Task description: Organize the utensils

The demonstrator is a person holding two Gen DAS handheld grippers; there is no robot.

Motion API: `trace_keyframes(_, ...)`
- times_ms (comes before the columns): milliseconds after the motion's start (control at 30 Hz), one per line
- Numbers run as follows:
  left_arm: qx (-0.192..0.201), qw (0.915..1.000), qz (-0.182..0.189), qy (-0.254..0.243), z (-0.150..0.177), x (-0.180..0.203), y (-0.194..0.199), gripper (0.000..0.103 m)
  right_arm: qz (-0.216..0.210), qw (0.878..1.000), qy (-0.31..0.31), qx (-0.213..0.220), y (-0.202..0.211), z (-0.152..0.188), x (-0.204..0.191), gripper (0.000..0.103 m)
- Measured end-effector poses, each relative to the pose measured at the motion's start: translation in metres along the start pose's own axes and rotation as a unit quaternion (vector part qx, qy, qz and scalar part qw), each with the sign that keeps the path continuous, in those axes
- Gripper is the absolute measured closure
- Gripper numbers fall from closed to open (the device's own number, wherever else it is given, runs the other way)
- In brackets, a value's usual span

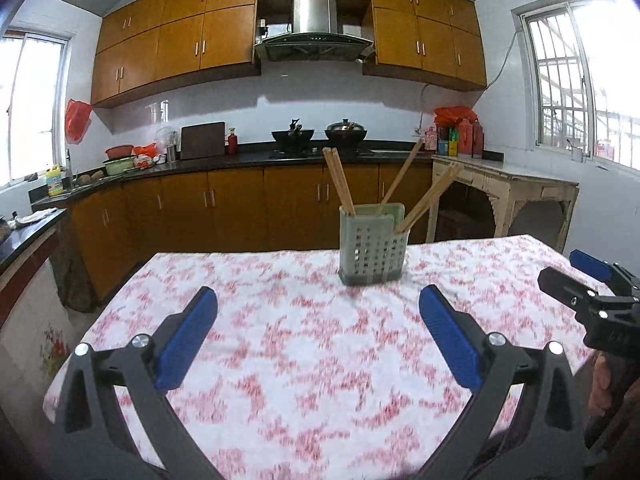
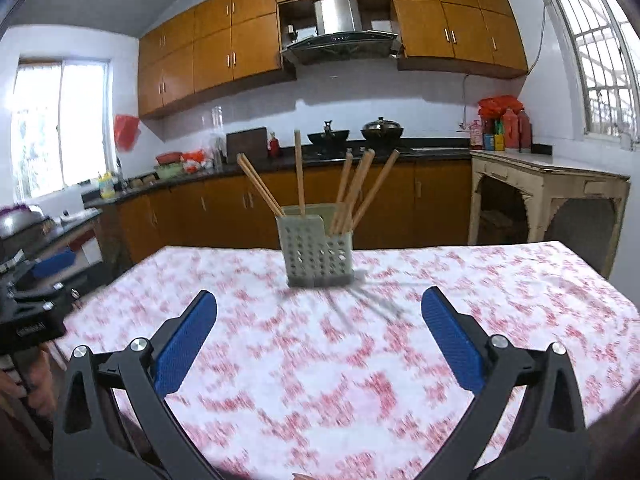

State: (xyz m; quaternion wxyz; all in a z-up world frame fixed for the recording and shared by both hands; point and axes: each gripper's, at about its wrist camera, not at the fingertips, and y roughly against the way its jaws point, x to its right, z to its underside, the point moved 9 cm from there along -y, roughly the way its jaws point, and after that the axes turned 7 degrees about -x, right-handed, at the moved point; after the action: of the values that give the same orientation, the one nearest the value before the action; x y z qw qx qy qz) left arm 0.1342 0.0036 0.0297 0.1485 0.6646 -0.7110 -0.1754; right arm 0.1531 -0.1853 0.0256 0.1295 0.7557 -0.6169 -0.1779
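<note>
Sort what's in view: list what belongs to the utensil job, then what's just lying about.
For the job:
- chopsticks, standing in the holder
- perforated grey utensil holder on the table
- left gripper, open
- right gripper, open

Just about:
- floral tablecloth
- woks on the stove
- cutting board
- red bottles

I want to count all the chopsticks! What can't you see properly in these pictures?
- Chopsticks: their lower ends are hidden inside the holder in both views, and some overlap, so an exact count is unsure.
- Tablecloth: motion blur smears the pattern in both views.
- Right gripper: cut off by the left wrist view's right edge.
- Table's near edge: hidden behind each gripper's own fingers.
</note>
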Motion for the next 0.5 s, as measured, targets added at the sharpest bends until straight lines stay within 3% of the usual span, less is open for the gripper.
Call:
trace_keyframes(300, 0.009, 0.9998, -0.016, 0.002, 0.035, 0.005, 0.019, 0.004, 0.009, 1.000, -0.007, 0.005, 0.022, 0.038, -0.002, 0.002)
trace_keyframes(500, -0.015, 0.9996, -0.017, 0.019, 0.060, -0.001, 0.016, 0.004, 0.005, 1.000, -0.012, -0.005, 0.029, 0.059, -0.005, 0.002)
